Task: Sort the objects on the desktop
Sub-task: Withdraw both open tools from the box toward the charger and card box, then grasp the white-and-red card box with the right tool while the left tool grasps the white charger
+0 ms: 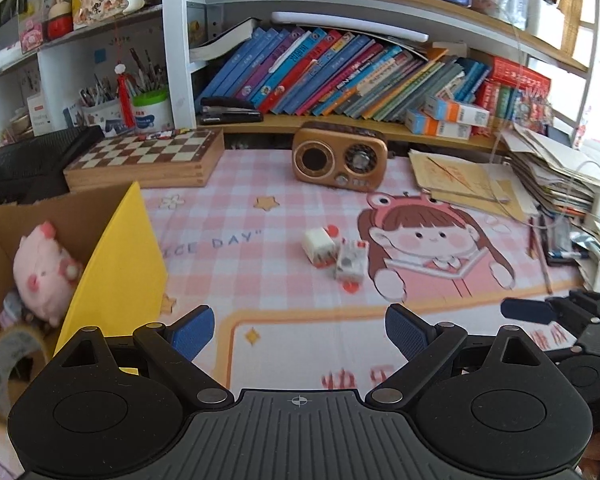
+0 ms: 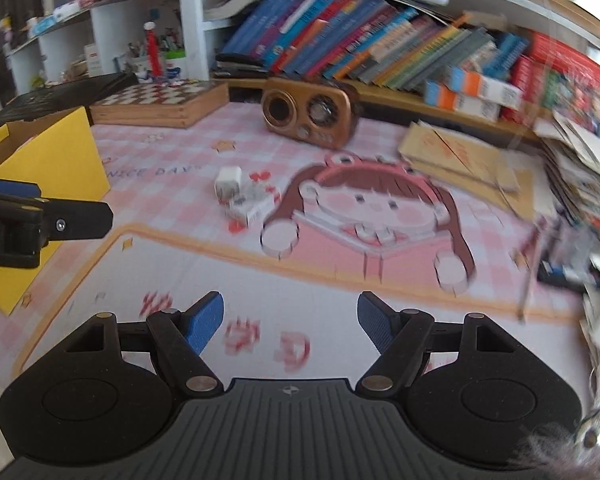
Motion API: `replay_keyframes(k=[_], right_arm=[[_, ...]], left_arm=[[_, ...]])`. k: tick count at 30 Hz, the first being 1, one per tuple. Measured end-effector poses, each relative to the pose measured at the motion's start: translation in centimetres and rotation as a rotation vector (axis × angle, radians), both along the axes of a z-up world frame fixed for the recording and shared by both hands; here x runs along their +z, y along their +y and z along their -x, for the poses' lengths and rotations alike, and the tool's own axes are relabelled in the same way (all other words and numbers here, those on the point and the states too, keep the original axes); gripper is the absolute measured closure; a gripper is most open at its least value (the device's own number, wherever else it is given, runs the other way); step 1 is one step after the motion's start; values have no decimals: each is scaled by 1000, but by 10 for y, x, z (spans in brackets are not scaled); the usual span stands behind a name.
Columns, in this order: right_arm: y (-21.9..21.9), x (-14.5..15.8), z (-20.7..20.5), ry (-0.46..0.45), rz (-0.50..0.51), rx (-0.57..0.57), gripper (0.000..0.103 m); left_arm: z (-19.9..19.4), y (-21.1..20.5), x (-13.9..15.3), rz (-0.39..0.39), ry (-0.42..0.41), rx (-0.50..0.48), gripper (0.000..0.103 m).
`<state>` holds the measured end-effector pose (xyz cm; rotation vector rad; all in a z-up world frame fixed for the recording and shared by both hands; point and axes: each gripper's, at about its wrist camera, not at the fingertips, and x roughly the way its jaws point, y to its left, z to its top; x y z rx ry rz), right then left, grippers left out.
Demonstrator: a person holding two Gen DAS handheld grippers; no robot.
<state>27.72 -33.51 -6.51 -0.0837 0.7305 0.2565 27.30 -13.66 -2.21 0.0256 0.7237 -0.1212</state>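
Two small white objects lie together mid-mat: a white charger cube (image 1: 319, 245) (image 2: 228, 183) and a small white box (image 1: 351, 261) (image 2: 251, 207). A yellow-flapped cardboard box (image 1: 118, 264) (image 2: 48, 168) at the left holds a pink plush pig (image 1: 44, 270) and a tape roll (image 1: 14, 364). My left gripper (image 1: 299, 330) hovers open over the mat's front, nothing between its blue pads. My right gripper (image 2: 291, 322) is likewise open and empty, nearer the front edge. Each gripper shows at the other view's side: the right gripper's side (image 1: 556, 312), the left gripper's side (image 2: 40, 224).
A brown retro radio (image 1: 339, 159) (image 2: 310, 114) stands at the back of the pink checked mat (image 1: 260, 208). A wooden chessboard box (image 1: 148, 160) sits back left, a stack of papers and envelopes (image 1: 500, 184) at the right. Leaning books (image 1: 340, 76) fill the shelf behind.
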Motion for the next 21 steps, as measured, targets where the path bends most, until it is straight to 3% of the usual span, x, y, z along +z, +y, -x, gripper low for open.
replay_keyframes(k=[11, 21], right_arm=[[30, -25, -84, -18, 20, 180, 31], [40, -42, -126, 20, 12, 304, 31]], left_arm=[[-39, -1, -7, -16, 27, 54, 8], [-58, 3, -12, -25, 56, 84, 8]])
